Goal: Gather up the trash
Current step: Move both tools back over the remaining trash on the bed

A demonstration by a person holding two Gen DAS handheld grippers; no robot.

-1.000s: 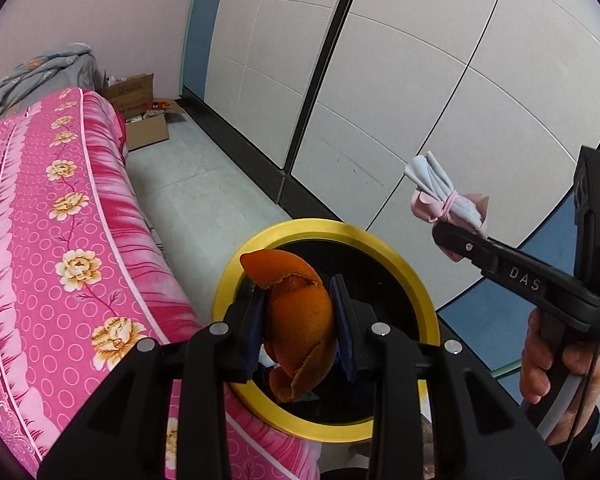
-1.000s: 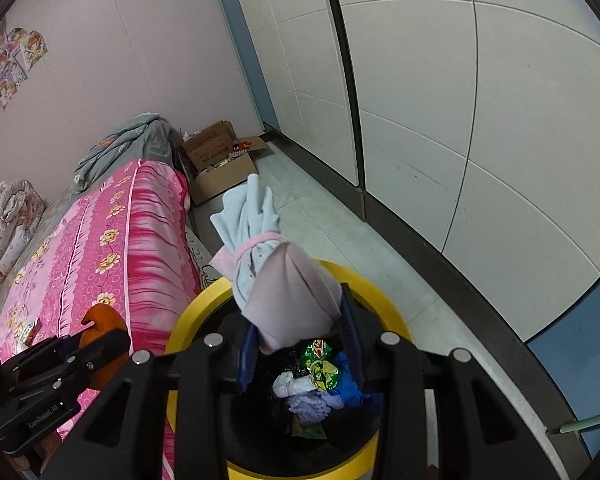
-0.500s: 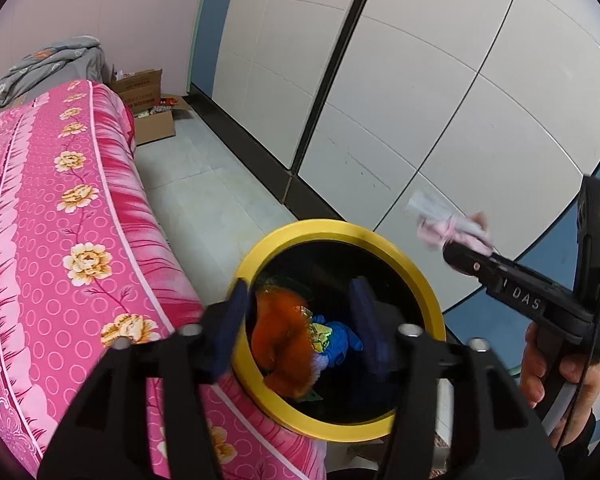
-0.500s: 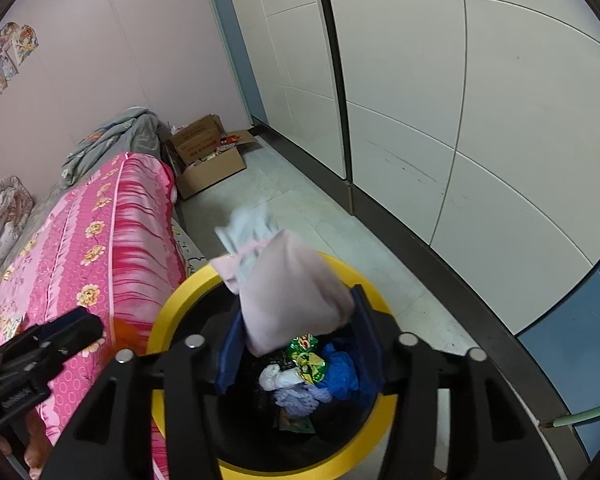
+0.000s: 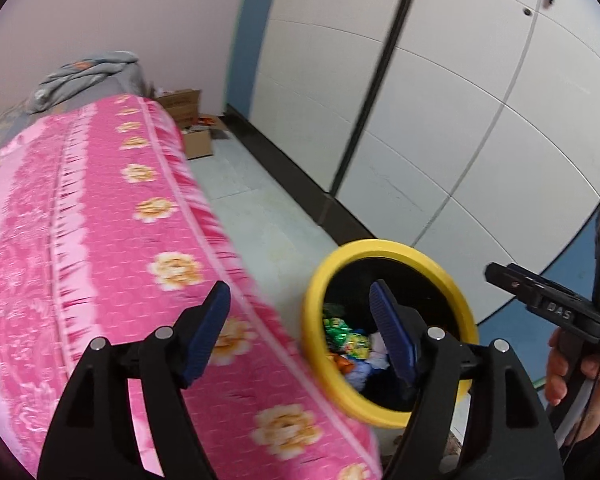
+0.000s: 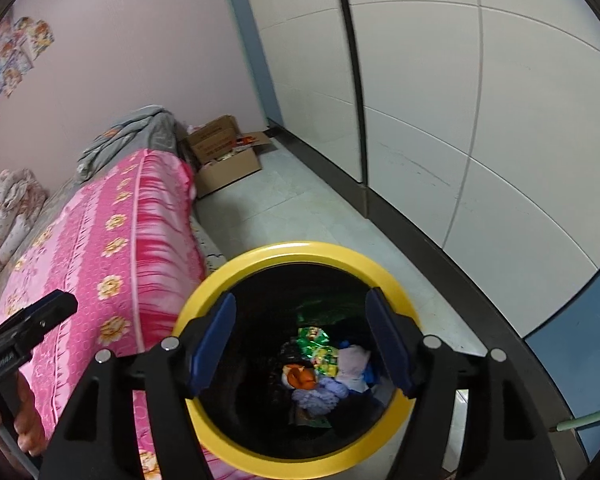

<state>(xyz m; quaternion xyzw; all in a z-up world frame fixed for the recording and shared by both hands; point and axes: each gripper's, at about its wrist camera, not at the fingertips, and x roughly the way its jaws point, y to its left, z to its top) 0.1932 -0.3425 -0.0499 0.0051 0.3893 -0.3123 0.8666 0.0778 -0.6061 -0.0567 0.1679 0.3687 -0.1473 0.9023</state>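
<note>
Yellow-rimmed bin point(image 6: 300, 250) holds the trash point(image 6: 324, 376), right gripper point(image 6: 300, 344) above and left gripper point(image 5: 300, 332) at its 9 o'clock both wide open, empty; swinging away risks clipping the rim, tipping it.

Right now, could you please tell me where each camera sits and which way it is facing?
Left wrist: on the left gripper, open, looking down over the pink bedspread edge toward the yellow-rimmed bin; the right gripper and the hand holding it show at the right edge.
Right wrist: on the right gripper, open, looking almost straight down into the bin at the trash; the left gripper shows at lower left.
Shared: the bin, the bedspread, the cardboard box and white wall panels.
</note>
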